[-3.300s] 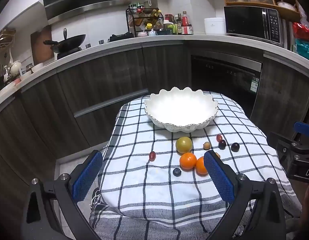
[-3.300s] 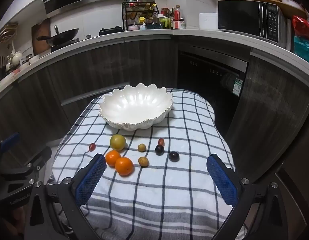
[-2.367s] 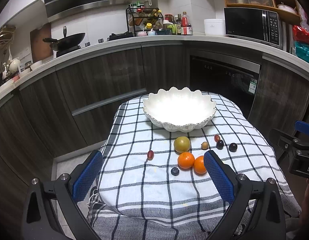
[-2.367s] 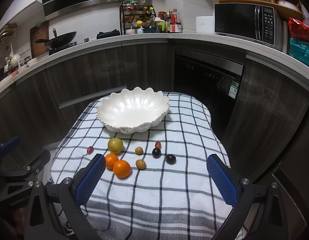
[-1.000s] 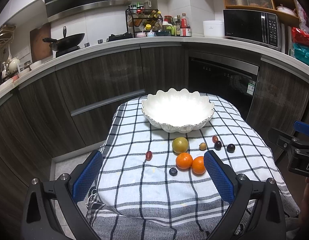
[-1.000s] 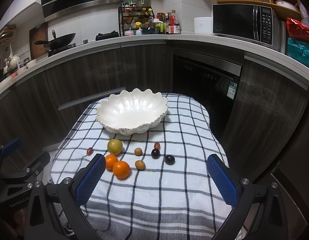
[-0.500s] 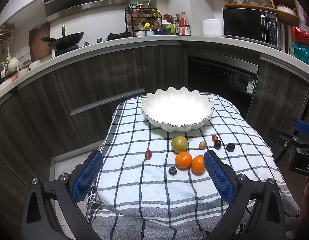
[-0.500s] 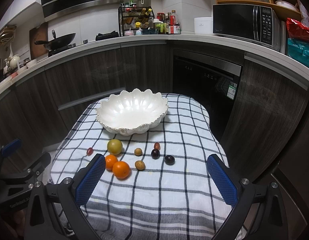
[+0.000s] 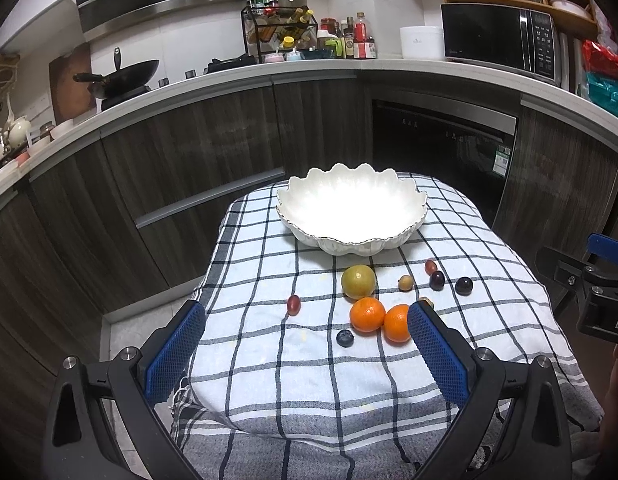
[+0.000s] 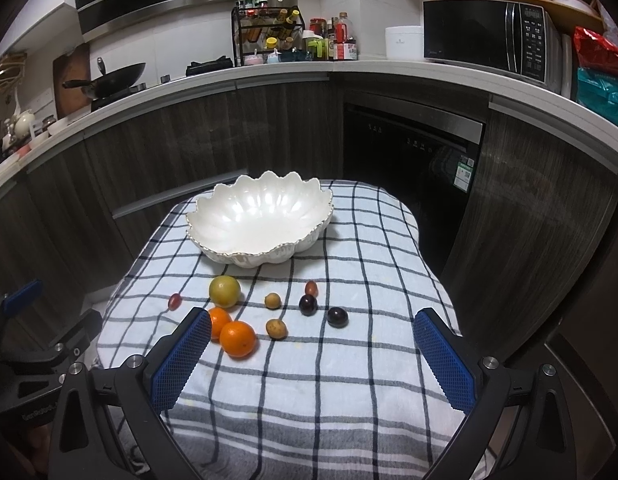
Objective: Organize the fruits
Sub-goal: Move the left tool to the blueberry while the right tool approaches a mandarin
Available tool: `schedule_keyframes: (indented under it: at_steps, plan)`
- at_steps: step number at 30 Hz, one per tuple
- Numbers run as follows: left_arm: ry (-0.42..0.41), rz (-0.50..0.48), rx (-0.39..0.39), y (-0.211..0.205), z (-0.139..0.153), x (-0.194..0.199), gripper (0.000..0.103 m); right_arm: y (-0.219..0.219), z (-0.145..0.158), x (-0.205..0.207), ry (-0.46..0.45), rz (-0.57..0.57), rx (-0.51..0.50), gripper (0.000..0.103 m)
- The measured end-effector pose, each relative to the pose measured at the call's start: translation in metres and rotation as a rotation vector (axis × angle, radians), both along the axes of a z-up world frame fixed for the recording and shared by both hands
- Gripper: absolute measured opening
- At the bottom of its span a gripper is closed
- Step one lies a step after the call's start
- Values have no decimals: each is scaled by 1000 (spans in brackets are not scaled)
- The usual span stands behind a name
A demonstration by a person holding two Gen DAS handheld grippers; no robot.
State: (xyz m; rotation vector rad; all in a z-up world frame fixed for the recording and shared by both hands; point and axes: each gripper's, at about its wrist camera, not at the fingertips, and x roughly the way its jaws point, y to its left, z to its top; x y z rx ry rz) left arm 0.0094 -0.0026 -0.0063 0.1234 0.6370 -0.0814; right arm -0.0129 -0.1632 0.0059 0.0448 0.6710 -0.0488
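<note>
You are hovering over the table [image 9: 269, 360] at the starting step: white bowl [image 10: 261, 220] sitting empty, fruits [image 10: 237, 338] lying loose just in front of it. Left tongs [image 9: 305, 350] and right tongs [image 10: 313, 354] are both gaping wide, holding nothing. Next: lowering onto one fruit.

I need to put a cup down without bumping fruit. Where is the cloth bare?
Bare: the near strip between the oranges and both open tongs, and right of the dark plum. Crowded: below the white bowl, from red grape to plum.
</note>
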Motion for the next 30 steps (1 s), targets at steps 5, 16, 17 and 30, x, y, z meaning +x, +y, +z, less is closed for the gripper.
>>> schedule_keyframes:
  at_steps: [5, 16, 17, 30]
  plan:
    - [17, -7, 8, -1, -4, 6, 103, -1, -7, 9, 18, -5, 3, 102]
    - [44, -18, 20, -4, -12, 20, 103, -2, -18, 22, 48, -11, 3, 102]
    - [50, -19, 21, -3, -13, 21, 103, -2, -19, 23, 50, -12, 3, 102]
    - [85, -41, 39, -12, -28, 40, 103, -6, -34, 38, 87, -31, 3, 102]
